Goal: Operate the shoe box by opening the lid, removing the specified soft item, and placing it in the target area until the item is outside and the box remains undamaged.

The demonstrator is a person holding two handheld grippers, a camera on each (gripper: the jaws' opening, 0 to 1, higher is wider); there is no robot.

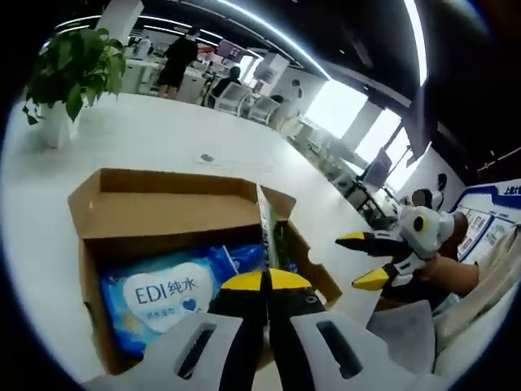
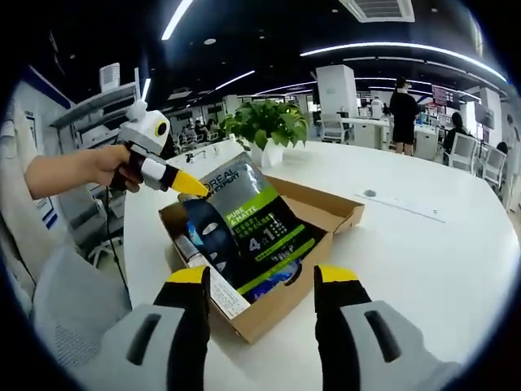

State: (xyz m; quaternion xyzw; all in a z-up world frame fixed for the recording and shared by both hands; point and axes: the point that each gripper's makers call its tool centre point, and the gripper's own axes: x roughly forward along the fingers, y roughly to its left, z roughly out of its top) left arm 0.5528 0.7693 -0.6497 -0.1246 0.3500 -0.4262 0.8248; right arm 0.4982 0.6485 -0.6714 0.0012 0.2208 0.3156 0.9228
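An open cardboard shoe box (image 1: 155, 208) (image 2: 327, 213) lies on a white table. Inside it lies a blue wet-wipes pack (image 1: 167, 297). A dark soft pouch with a green stripe (image 2: 248, 232) stands upright over the box; in the left gripper view it is a thin edge (image 1: 265, 232). My left gripper (image 1: 266, 279) (image 2: 192, 186) is shut on the pouch's top corner, with a hand behind it. My right gripper (image 2: 263, 275) (image 1: 360, 259) is open just beside the box, jaws wide apart and nothing between them.
A potted plant (image 1: 73, 69) (image 2: 264, 122) stands on the table (image 1: 163, 138) (image 2: 407, 252) beyond the box. A small dark spot (image 2: 370, 193) and a white strip (image 2: 403, 206) lie past the box. People and office chairs are far behind.
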